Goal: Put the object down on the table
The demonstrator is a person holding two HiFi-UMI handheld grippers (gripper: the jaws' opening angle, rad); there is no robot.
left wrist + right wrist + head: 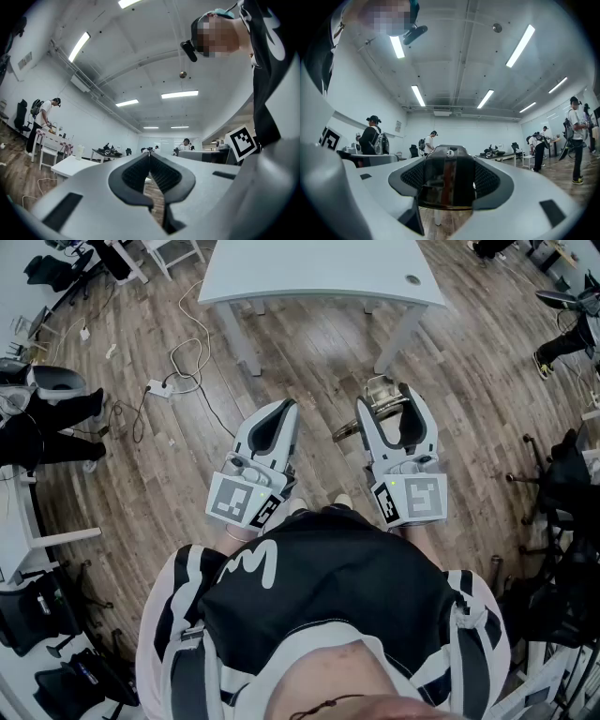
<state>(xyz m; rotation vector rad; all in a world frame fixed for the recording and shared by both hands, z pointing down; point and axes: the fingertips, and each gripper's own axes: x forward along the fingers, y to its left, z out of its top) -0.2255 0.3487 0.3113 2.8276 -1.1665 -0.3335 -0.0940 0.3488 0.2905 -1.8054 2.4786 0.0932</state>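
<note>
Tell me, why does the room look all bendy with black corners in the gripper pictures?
Both gripper views are fisheye: the room bulges, the ceiling lights fan out, corners go black. In the right gripper view the metal object sits so close it blurs. The head view looks sharp.

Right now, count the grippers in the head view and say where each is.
2. The left gripper is at the left, jaws together, empty. The right gripper is beside it, clamped on a metal object, over the wood floor before the white table. None hidden.
</note>
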